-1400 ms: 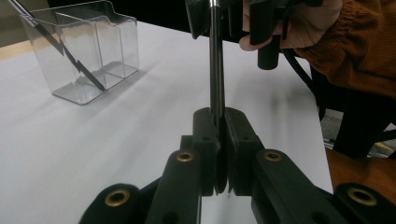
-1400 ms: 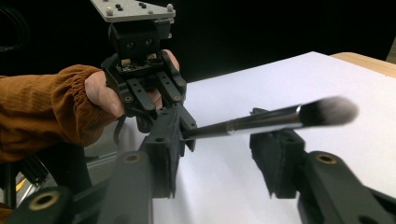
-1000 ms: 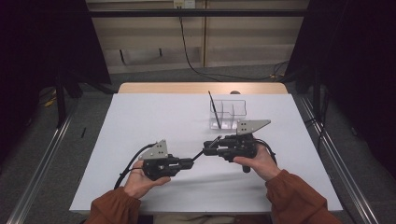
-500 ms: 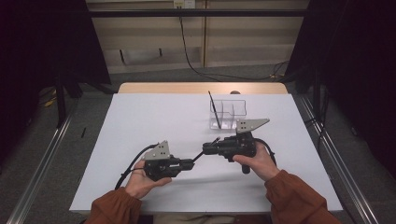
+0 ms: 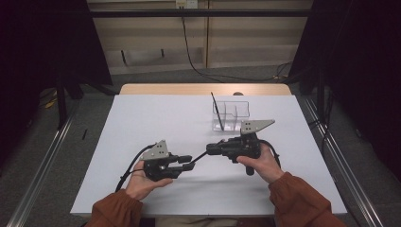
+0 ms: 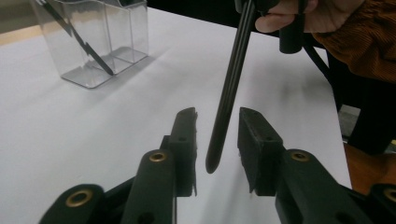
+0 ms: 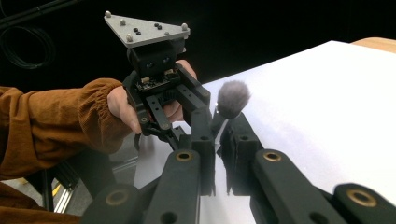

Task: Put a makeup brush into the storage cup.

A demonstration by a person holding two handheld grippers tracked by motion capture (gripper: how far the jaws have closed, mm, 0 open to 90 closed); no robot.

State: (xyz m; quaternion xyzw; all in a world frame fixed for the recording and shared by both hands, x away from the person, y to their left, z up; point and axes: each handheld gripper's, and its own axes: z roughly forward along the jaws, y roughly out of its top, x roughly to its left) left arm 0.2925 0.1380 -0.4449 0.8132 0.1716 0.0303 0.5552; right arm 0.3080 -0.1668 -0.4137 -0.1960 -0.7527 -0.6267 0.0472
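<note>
Handover nearly done: the right tongs (image 7: 218, 126) pinch the brush (image 6: 229, 88). The left tongs (image 6: 217, 133) have just been opening, the brush's dark end between their pads, seemingly untouched. Left, probably: dropping it in the box (image 6: 93, 51). The brush is slim and black with a fluffy grey head.
</note>
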